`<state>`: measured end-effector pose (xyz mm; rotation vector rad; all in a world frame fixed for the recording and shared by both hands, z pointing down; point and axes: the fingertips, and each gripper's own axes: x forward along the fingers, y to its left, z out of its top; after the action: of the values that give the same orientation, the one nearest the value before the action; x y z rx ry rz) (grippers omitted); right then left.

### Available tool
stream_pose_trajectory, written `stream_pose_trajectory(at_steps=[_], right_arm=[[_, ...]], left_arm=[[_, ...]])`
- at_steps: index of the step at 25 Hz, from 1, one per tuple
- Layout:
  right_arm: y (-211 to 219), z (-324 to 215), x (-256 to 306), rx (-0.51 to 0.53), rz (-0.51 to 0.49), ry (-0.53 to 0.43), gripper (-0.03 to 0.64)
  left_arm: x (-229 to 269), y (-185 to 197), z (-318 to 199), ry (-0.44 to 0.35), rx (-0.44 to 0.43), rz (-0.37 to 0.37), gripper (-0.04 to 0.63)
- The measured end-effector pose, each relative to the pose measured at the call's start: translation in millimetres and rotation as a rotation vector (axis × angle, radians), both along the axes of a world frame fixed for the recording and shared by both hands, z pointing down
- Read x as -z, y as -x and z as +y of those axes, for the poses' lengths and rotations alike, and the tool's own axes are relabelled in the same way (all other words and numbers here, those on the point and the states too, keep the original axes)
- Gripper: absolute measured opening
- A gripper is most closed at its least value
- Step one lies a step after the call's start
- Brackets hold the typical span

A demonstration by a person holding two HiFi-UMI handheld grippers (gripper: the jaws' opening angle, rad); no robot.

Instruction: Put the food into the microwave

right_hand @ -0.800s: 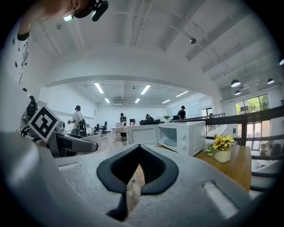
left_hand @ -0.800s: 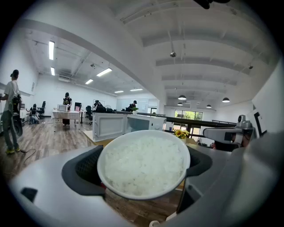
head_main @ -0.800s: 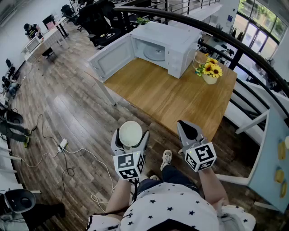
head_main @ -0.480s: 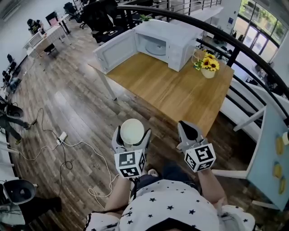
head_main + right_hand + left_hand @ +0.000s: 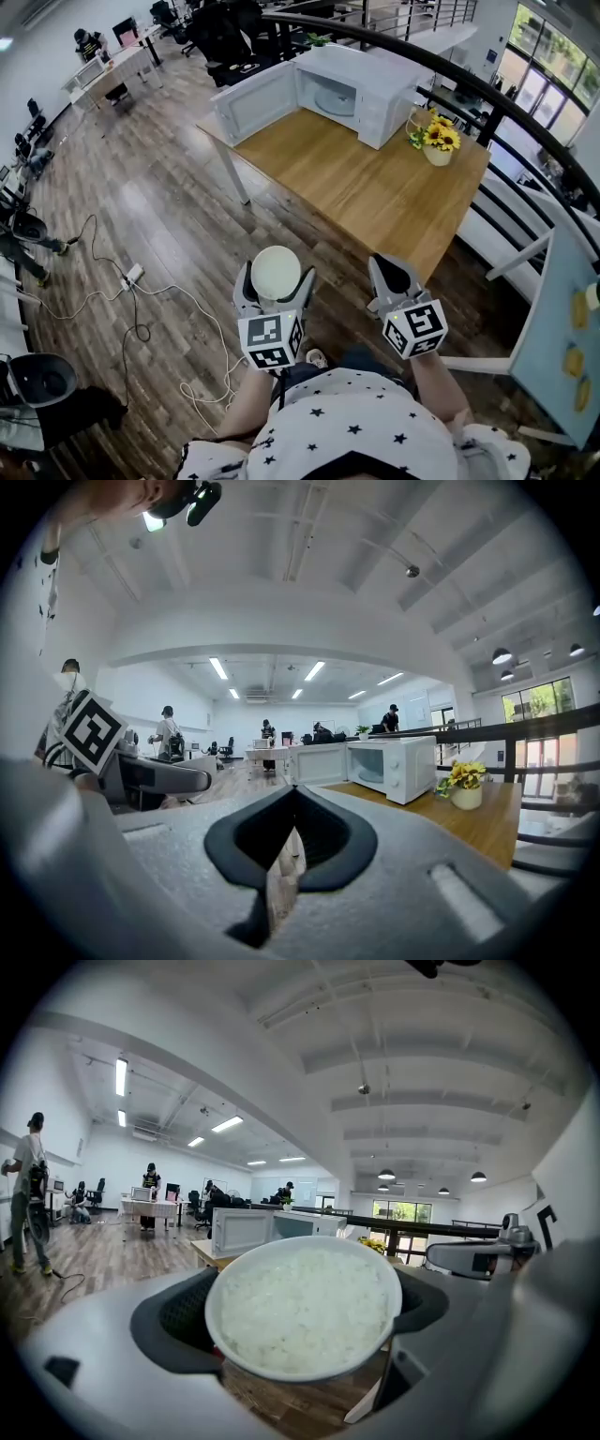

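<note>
A white bowl of rice (image 5: 275,271) sits between the jaws of my left gripper (image 5: 274,278), which is shut on it and holds it level above the wooden floor. In the left gripper view the bowl of rice (image 5: 305,1309) fills the middle, with the black pads (image 5: 169,1321) against its sides. My right gripper (image 5: 394,275) hangs beside it, shut and empty; in the right gripper view my right gripper (image 5: 292,803) has its jaws touching. The white microwave (image 5: 361,82) stands at the far end of the wooden table (image 5: 366,192), its door (image 5: 253,101) swung open to the left, well ahead of both grippers.
A pot of sunflowers (image 5: 436,145) stands on the table right of the microwave. A dark curved railing (image 5: 525,108) runs behind and to the right. Cables and a power strip (image 5: 131,277) lie on the floor at left. A blue board (image 5: 562,319) stands at right. People work at distant desks.
The head view has swung slightly, so the table and microwave sit a little further right and up. Both grippers keep their places in view, the left still shut on the bowl.
</note>
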<state>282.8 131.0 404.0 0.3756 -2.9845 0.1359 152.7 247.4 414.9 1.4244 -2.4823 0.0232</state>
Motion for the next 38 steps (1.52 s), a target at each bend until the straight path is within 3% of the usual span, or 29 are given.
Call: stream_pose_trajectory(at_steps=[7, 22, 30, 38], right_arm=[[12, 17, -10, 0.004, -0.013, 0.05, 0.006], [45, 24, -7, 0.018, -0.017, 0.046, 0.006], [76, -1, -15, 0.04, -0.009, 0.048, 0.006], [139, -54, -14, 0.068, -0.019, 0.039, 0.006]], left_arm=[[-3, 11, 13, 0.001, -0.007, -0.008, 0.506], [-7, 44, 8, 0.005, -0.027, 0.008, 0.506], [-14, 73, -18, 0.01, -0.019, 0.011, 0.506], [-17, 128, -69, 0.014, -0.011, 0.012, 0.506]])
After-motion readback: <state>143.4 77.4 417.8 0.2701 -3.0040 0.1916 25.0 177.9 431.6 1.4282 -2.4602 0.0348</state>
